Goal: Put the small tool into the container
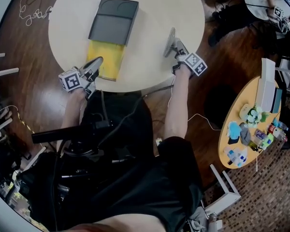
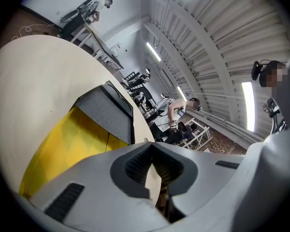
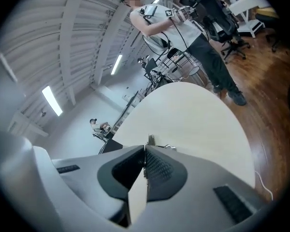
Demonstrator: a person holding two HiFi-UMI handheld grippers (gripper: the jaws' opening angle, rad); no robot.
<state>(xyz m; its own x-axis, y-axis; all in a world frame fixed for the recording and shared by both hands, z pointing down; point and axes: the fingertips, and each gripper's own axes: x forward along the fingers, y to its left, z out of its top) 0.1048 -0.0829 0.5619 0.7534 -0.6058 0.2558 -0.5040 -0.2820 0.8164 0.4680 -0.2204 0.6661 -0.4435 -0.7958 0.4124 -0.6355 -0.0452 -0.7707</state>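
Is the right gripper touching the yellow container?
No, the right gripper is over a bare part of the round table, apart from the yellow container and to its right.

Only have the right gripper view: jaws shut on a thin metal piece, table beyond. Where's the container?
Observer: The dark grey container lies on the round table, left of the right hand-held gripper with the small tool.
Operator: Open?
Observer: Looks so: a yellow part is exposed at the end nearest the person.
Operator: Left side?
Observer: The left hand-held gripper sits at that yellow part's left edge.
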